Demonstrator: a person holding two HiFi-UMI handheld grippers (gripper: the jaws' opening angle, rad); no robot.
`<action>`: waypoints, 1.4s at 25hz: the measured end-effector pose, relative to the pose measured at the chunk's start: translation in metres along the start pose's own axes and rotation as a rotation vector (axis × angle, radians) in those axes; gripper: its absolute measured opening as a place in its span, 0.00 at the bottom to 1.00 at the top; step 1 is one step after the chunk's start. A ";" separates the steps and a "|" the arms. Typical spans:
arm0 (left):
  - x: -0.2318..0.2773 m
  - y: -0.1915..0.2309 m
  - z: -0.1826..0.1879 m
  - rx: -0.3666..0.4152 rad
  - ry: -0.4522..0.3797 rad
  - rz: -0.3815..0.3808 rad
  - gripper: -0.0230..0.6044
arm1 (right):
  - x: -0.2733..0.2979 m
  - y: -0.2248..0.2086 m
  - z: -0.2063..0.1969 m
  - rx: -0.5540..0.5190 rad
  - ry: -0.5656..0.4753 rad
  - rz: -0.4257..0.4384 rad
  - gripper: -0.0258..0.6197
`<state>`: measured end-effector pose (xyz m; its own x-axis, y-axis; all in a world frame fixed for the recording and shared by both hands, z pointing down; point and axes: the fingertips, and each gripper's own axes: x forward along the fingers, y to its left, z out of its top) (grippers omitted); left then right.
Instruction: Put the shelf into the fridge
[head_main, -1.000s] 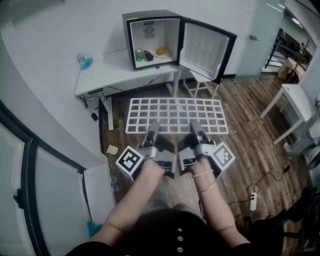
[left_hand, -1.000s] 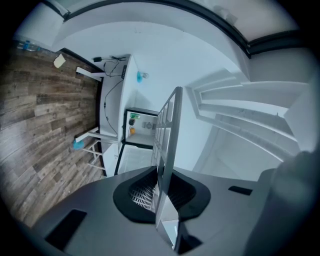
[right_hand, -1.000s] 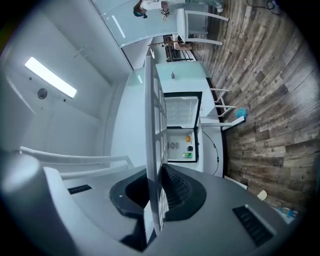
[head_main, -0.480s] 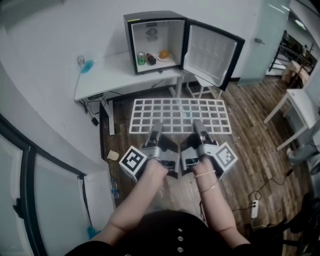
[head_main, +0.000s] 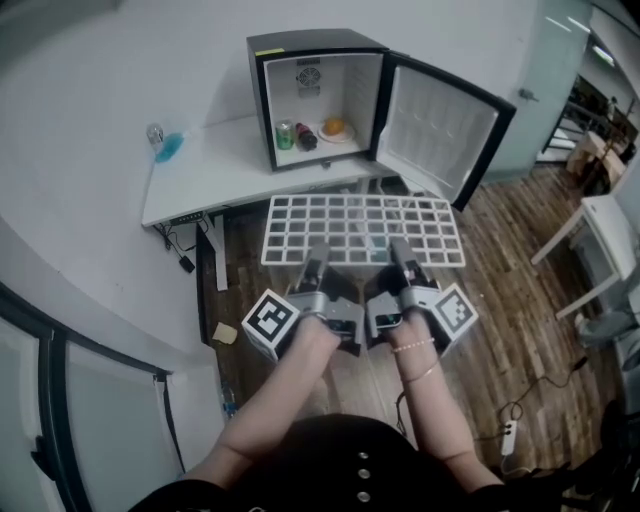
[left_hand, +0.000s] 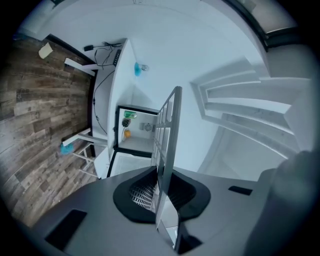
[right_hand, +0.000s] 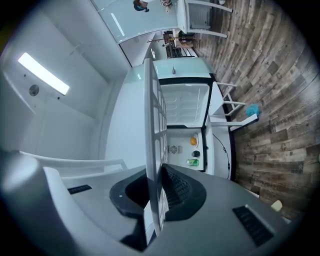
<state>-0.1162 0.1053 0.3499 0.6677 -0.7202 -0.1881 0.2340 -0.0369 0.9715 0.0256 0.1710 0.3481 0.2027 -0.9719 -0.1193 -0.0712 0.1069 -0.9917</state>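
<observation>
A white wire grid shelf (head_main: 362, 228) is held flat in the air in front of the person, between them and the fridge. My left gripper (head_main: 317, 257) is shut on its near edge left of centre, and my right gripper (head_main: 397, 250) is shut on the near edge right of centre. The shelf (left_hand: 165, 135) runs edge-on between the left jaws, and the shelf (right_hand: 152, 140) does the same between the right jaws. The small black fridge (head_main: 318, 95) stands on a white table (head_main: 215, 170) with its door (head_main: 441, 128) swung open to the right. A green can (head_main: 285, 134), a dark item and an orange on a plate lie on the fridge floor.
A blue object (head_main: 168, 146) with a clear cup sits on the table's left part. A white stool (head_main: 395, 185) stands under the open door. Cables hang under the table. Another white table (head_main: 610, 225) stands at the right, and a power strip (head_main: 510, 435) lies on the wood floor.
The person has stepped closer to the fridge with the shelf held by both grippers. The fridge and table now sit nearer and lower in the head view.
</observation>
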 end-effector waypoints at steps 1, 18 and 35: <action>0.013 0.000 0.007 -0.001 0.004 0.001 0.10 | 0.014 -0.001 0.001 0.000 -0.004 0.000 0.09; 0.135 0.021 0.067 0.010 0.084 0.039 0.10 | 0.137 -0.025 0.014 0.011 -0.090 -0.022 0.09; 0.192 0.046 0.083 0.005 0.047 0.055 0.10 | 0.198 -0.051 0.035 0.027 -0.067 -0.030 0.09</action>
<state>-0.0360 -0.0918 0.3702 0.7123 -0.6876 -0.1411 0.1929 -0.0015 0.9812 0.1030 -0.0193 0.3731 0.2698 -0.9585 -0.0918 -0.0378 0.0847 -0.9957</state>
